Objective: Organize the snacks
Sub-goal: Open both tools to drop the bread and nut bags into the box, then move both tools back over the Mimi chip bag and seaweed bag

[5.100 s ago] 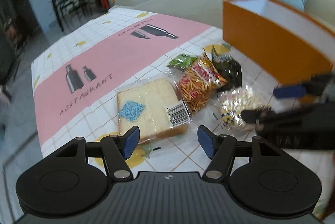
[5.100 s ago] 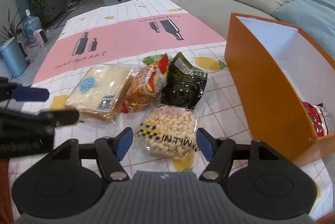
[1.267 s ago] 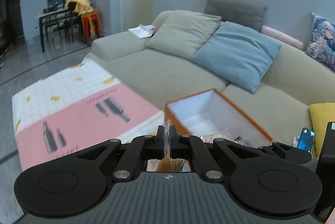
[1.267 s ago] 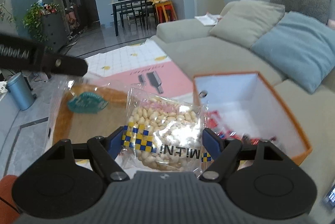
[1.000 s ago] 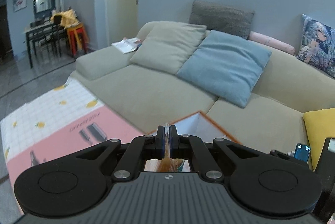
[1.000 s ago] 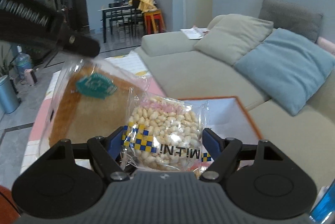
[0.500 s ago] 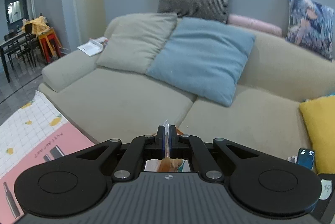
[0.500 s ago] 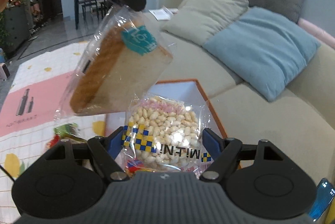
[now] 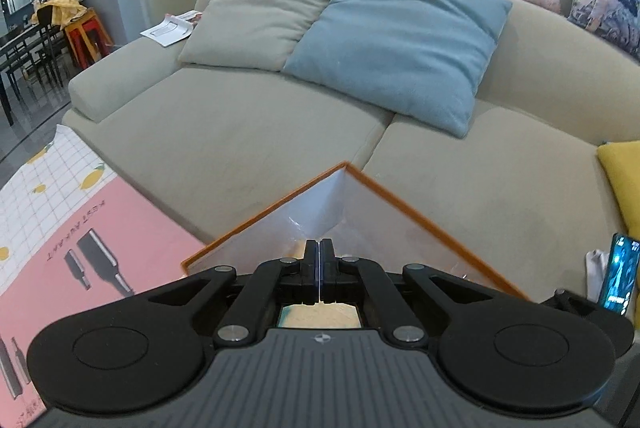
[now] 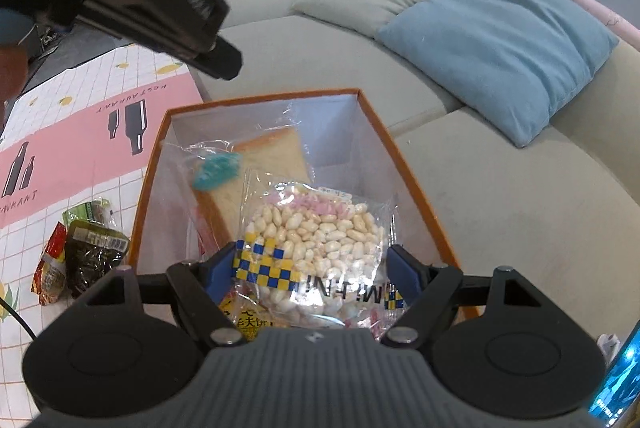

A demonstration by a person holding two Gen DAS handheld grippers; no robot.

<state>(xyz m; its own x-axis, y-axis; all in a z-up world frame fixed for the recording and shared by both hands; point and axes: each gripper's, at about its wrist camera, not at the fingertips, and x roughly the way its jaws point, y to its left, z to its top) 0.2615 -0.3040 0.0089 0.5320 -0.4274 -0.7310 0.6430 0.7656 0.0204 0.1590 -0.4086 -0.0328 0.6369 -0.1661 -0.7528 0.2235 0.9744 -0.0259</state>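
Observation:
The orange box stands on the table edge by the sofa, its white inside showing. My left gripper is shut on the clear wrapper of a bagged bread slice, which hangs below it. In the right wrist view the bread slice, with its teal label, leans inside the box under the left gripper. My right gripper is shut on a clear bag of pale nuts with a blue-yellow checked band, held over the box's near half. A yellow pack lies in the box.
On the checked and pink tablecloth left of the box lie a dark green pack, a red pack and a green pack. The beige sofa with cushions is right behind the box. A phone stands at right.
Both grippers have sunk toward the box with their bags. The bread, hanging above the box half a second ago, now sits down inside it; the nut bag is lower over the box.

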